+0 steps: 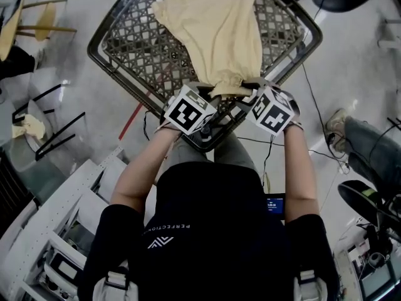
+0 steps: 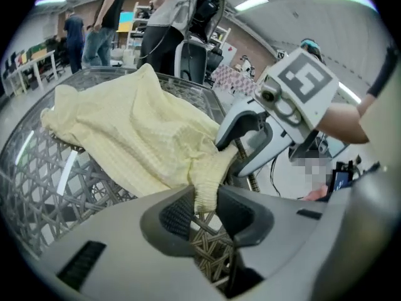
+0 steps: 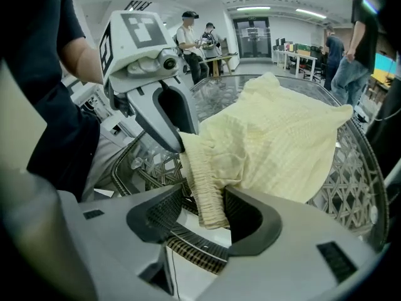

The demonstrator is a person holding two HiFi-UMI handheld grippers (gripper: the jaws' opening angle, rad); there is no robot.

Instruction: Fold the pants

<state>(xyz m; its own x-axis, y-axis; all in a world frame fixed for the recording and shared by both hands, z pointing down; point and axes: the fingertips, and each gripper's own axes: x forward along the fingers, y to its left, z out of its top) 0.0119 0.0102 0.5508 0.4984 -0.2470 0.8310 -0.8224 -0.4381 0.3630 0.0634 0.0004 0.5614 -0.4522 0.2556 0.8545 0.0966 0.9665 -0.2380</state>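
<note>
Left gripper (image 2: 205, 207) grips pants (image 2: 138, 137); right gripper (image 3: 204, 209) — seemingly — too.

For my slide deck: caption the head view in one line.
Left gripper and right gripper pinch the waistband of yellow pants spread on a woven table.

In the head view, marker cubes hide the jaws of the left gripper (image 1: 208, 99) and right gripper (image 1: 249, 95) and the gripped ends of the pants' (image 1: 219, 36) waistband. The worktop's (image 1: 135, 39) far edge is cropped.
</note>
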